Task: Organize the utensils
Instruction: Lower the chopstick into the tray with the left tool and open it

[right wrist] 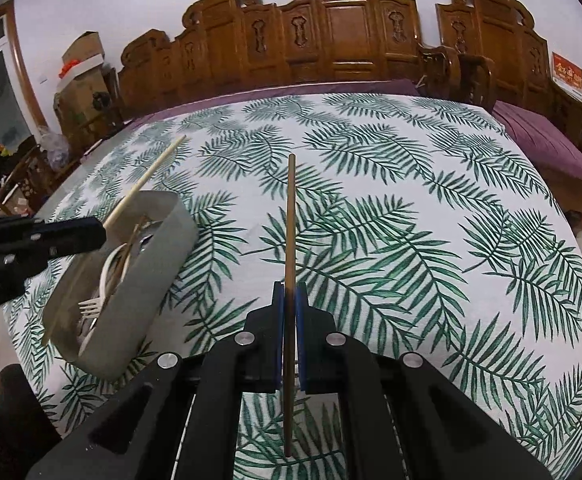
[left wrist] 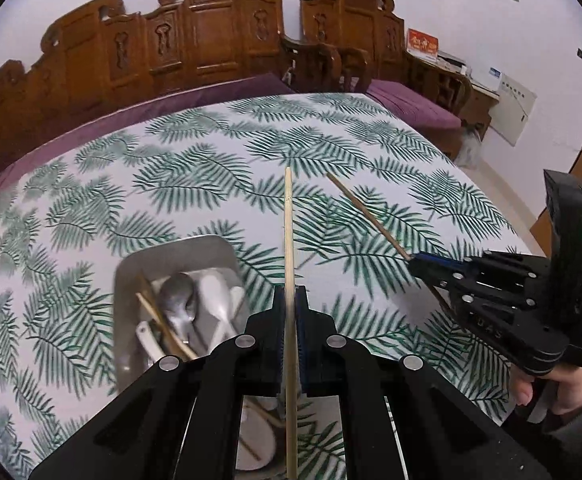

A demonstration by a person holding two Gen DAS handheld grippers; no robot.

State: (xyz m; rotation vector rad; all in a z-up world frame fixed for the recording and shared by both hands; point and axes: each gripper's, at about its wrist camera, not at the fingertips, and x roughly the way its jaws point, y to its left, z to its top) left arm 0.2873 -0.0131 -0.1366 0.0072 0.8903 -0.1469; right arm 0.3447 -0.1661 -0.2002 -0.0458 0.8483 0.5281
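Over the table: both grippers held above the leaf-print cloth (right wrist: 411, 200), each with one chopstick.
Left gripper (left wrist: 289, 300): pads pressed together on a pale chopstick (left wrist: 289, 240) that runs straight out ahead and back under the gripper body.
Right gripper (right wrist: 289, 296): clamped on a darker chopstick (right wrist: 291, 220), which also points ahead between the blue pads.
Tray (left wrist: 131, 272): grey metal, on the cloth, below and left of the left gripper.
Tray contents: a metal spoon (left wrist: 177, 300), white spoons (left wrist: 217, 300), more chopsticks and, in the right view, a fork (right wrist: 91, 306).
Person: a hand (left wrist: 559, 388) grips the right gripper's handle.
Behind: a carved wooden bench (right wrist: 331, 40) with purple cushions.
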